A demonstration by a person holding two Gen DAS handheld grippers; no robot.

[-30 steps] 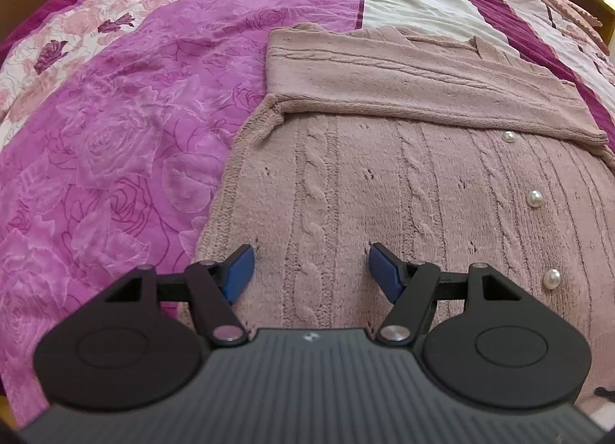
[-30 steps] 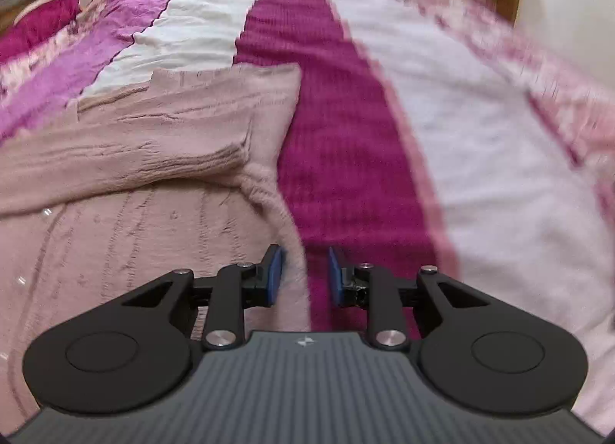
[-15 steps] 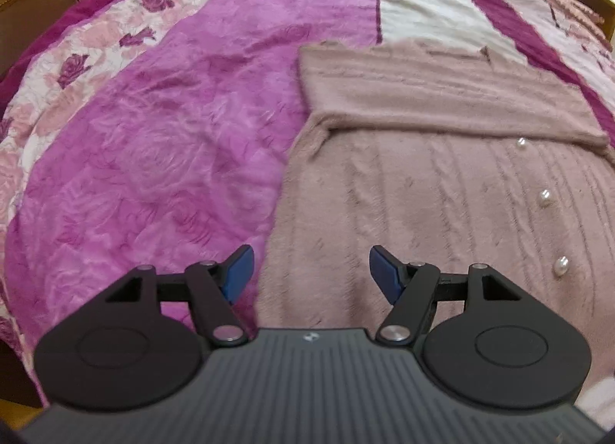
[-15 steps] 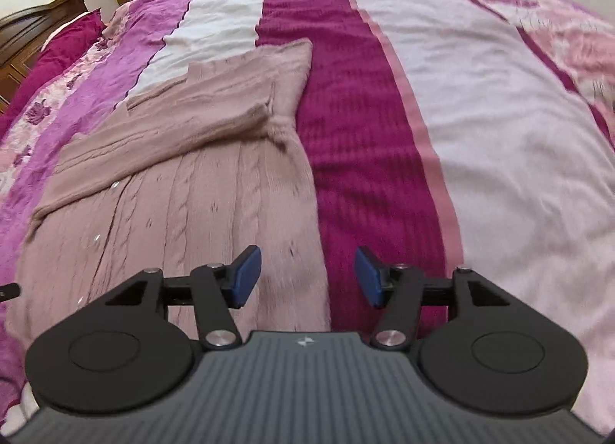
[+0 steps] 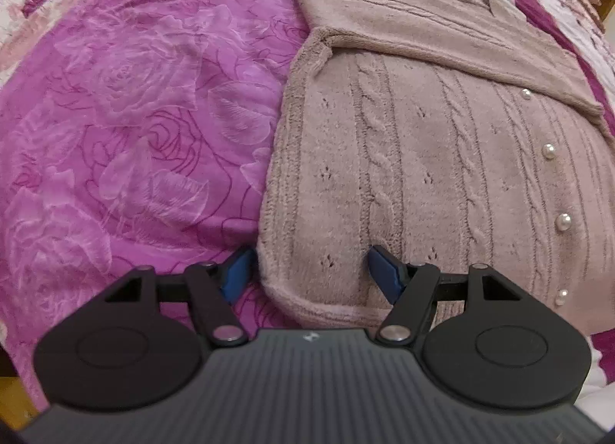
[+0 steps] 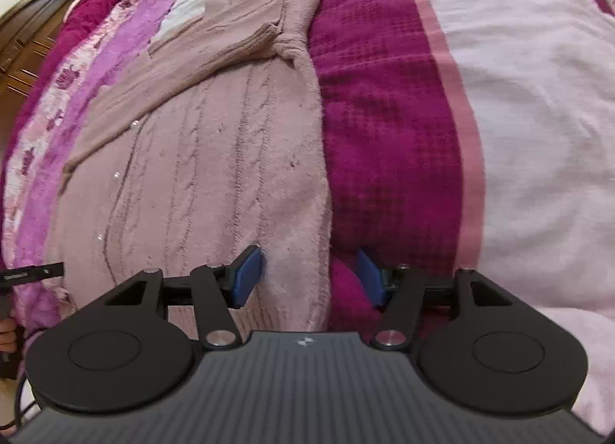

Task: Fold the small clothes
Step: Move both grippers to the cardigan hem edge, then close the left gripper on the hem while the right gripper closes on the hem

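A dusty pink cable-knit cardigan [image 5: 442, 159] lies flat on a bed, its sleeves folded across the chest at the far end. Under it is a bedspread [image 5: 127, 129] in magenta with a rose pattern, giving way to white and deep purple stripes on the right.

The left gripper [image 5: 311, 275] hangs over the near left corner of the cardigan's hem. Its jaws stand well apart: one blue pad sits off the cloth over the bedspread, the other above the knit, with the corner between them and nothing pinched.

The right gripper [image 6: 309, 277] is over the near right edge of the cardigan [image 6: 215, 159]. Its jaws have just been opening and now stand wide, straddling that edge without gripping it.

Only the left view shows the row of pearl buttons [image 5: 564, 222] clearly. Only the right view shows the dark wooden headboard [image 6: 34, 37] at far left, the wide pale stripe, and, at the near left edge, part of a hand [image 6: 7, 334] on the other gripper's handle.
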